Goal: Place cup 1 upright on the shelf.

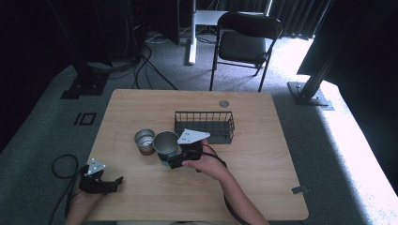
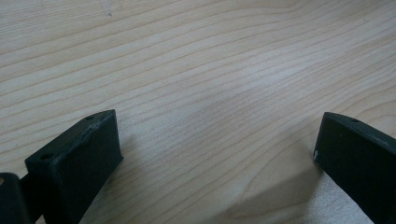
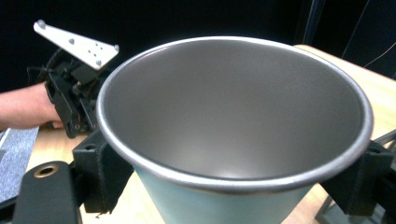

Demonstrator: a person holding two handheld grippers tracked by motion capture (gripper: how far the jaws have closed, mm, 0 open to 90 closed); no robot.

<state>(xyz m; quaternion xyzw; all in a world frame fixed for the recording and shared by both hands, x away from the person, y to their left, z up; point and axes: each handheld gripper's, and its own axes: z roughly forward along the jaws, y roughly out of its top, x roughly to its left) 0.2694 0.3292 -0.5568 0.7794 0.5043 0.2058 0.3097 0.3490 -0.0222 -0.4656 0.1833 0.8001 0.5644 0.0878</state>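
My right gripper [image 1: 170, 159] is shut on a pale teal metal cup [image 1: 165, 143] with a steel inside, held upright near the middle of the wooden table [image 1: 263, 178]. In the right gripper view the cup [image 3: 233, 116] sits between the two black jaws, one pad [image 3: 100, 170] pressed on each side under its rim. A second, smaller steel cup [image 1: 145, 139] stands just left of the held one. My left gripper [image 1: 115, 183] rests open at the table's front left corner; its view shows the jaws wide apart over bare wood [image 2: 210, 93].
A black wire basket [image 1: 204, 125] stands just behind and right of the held cup. A round cable hole [image 1: 224, 103] lies near the far edge. A black chair [image 1: 244, 42] is beyond the table. Cables [image 1: 61, 166] trail on the carpet at left.
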